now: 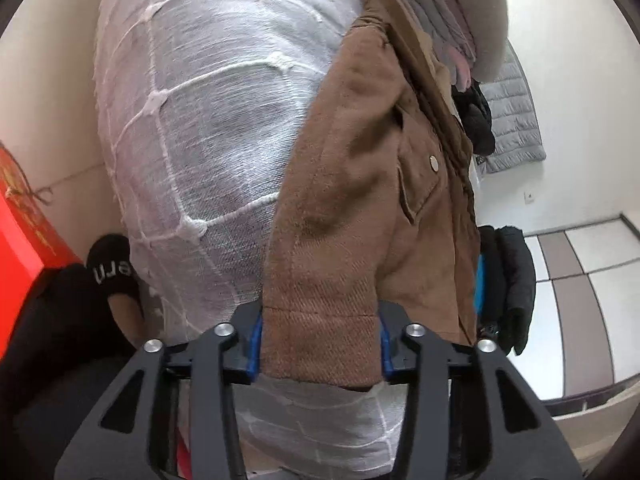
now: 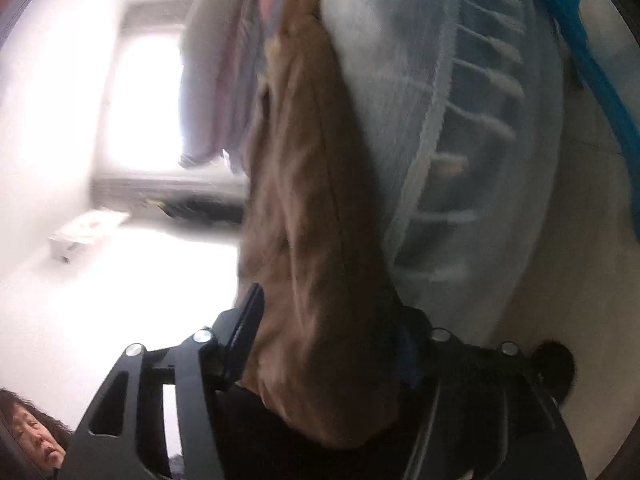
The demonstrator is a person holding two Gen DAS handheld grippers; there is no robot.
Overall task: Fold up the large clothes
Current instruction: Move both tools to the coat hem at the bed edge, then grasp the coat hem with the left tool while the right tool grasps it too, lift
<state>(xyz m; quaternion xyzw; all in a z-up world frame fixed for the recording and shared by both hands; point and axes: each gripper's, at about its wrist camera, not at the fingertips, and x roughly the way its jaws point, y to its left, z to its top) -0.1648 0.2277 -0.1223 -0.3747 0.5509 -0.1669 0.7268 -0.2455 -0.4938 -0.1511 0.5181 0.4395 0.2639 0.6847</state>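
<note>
Left gripper (image 1: pixel 320 344) clamped on cuff of brown woven jacket (image 1: pixel 360 184); right gripper (image 2: pixel 324 352) around blurred jacket fabric, grip impossible to tell, far finger half hidden.

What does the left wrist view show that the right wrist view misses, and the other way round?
Only the left wrist view: the jacket's pocket flap with a metal snap, a grey quilted coat hanging on the wall, a black sock and something red at the left edge. Only the right wrist view: a bright window and a blue rim. Both: the brown jacket between that side's tongs, over white netted fabric.
</note>
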